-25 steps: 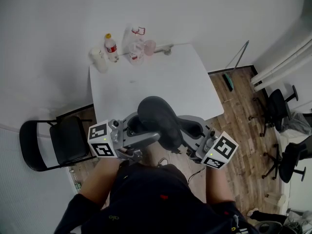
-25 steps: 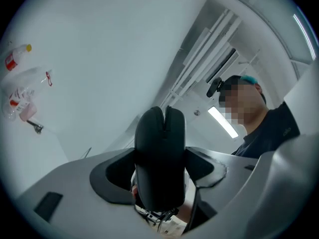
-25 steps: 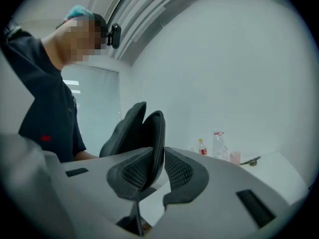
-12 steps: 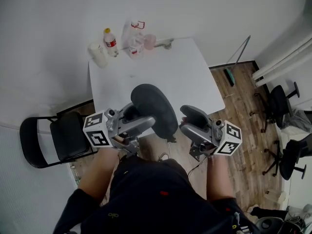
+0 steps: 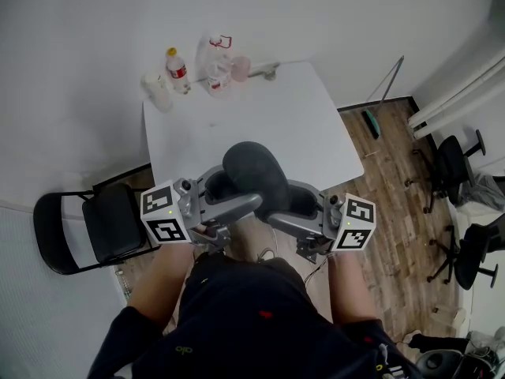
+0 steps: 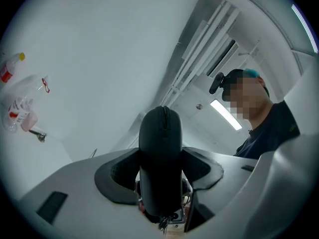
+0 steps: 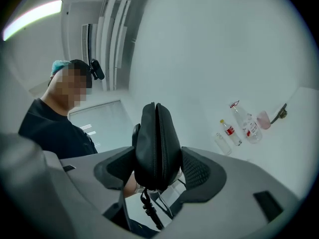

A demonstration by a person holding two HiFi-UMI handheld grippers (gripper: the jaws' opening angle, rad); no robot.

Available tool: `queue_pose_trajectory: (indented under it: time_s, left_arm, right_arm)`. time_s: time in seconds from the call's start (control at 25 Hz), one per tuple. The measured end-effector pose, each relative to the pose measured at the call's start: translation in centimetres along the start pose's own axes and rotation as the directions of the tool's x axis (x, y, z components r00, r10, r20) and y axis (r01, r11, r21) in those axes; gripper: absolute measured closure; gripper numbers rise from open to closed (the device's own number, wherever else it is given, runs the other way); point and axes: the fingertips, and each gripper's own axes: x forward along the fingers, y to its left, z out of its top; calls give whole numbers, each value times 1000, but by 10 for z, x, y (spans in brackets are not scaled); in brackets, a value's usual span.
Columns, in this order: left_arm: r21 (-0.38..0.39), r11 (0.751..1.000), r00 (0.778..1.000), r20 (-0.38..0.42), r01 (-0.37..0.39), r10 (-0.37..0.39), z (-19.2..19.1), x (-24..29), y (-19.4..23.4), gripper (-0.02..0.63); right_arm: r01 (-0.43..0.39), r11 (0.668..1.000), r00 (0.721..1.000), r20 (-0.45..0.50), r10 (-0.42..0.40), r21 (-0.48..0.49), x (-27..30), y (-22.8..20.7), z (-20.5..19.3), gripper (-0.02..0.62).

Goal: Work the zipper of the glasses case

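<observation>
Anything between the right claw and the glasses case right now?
Nothing visible. The glasses case stands between the jaws of the right claw, which have just been opening; the left claw grips it.

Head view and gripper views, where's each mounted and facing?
Head view: head-mounted, steeply down at white table; forearms, left gripper, right gripper show.
Left gripper view: on that gripper, along jaws clamping black zippered glasses case; torso behind.
Right gripper view: on that gripper, jaws just opened around the case.
All share the case.
</observation>
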Motion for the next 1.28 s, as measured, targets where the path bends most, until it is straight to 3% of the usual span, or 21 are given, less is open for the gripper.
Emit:
queue_pose_trajectory:
  time_s: [0.08, 0.24, 0.4, 0.56, 0.76, 0.88, 1.04, 1.16, 1.28]
  left_arm:
    - [20, 1000, 1000, -5, -7, 7, -1, -1, -2, 337]
    - [73, 997, 998, -62, 16, -12, -5, 1, -8, 334]
    - [128, 991, 991, -131, 24, -7, -12, 6, -10, 317]
    - [137, 990, 986, -163, 43, -20, -19, 10, -15, 307]
    - [115, 993, 990, -138, -10, 26, -19, 9, -8, 324]
    - [77, 997, 995, -91, -30, 37, -13, 8, -5, 327]
    - [18, 994, 994, 11, -109, 109, 9, 7, 10, 328]
    - [-20, 983, 978, 100, -182, 183, 35, 4, 25, 328]
    - [-4, 970, 959, 147, -245, 243, 54, 6, 35, 330]
  right_arm:
    - [9, 1000, 1000, 14, -9, -5, -2, 0, 1, 318]
    - [10, 999, 1000, 17, -9, -46, -3, 3, 6, 325]
    - [-20, 998, 999, -47, 17, -63, 4, 7, 0, 328]
    - [-30, 997, 991, -136, 20, -69, 10, 10, -16, 328]
    - [-3, 998, 986, -169, -8, -65, 11, 8, -19, 328]
    - [5, 996, 992, -128, -16, -92, 12, 9, -12, 327]
    - [56, 979, 998, 2, -57, -194, -1, 9, 8, 327]
    - [182, 944, 981, 118, -154, -275, -22, 0, 21, 327]
    - [348, 881, 935, 184, -302, -322, -39, -18, 15, 328]
